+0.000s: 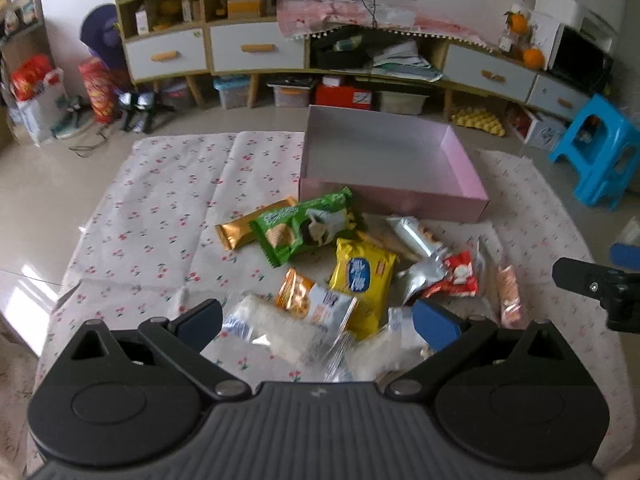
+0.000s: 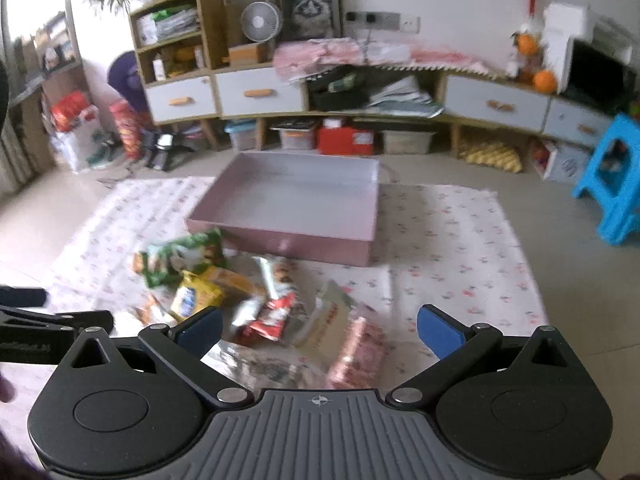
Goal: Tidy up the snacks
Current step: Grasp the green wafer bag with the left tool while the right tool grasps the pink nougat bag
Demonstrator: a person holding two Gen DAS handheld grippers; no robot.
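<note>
Pink box [image 1: 384,160] empty — nothing organized yet. Snack packets [image 1: 352,264] all heaped on floral cloth [image 1: 160,208]. Left gripper [image 1: 318,322] and right gripper [image 2: 320,330] both spread wide, holding nothing — every packet left to move.

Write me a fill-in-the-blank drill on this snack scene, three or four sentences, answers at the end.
1. The pink box behind the snack pile holds ____ snacks.
2. Both the left gripper and the right gripper have their jaws ____.
3. The packet lying right in front of the box's near wall is ____ in colour.
4. The stool standing on the floor to the right of the cloth is ____.

Missing words: no; open; green; blue
</note>
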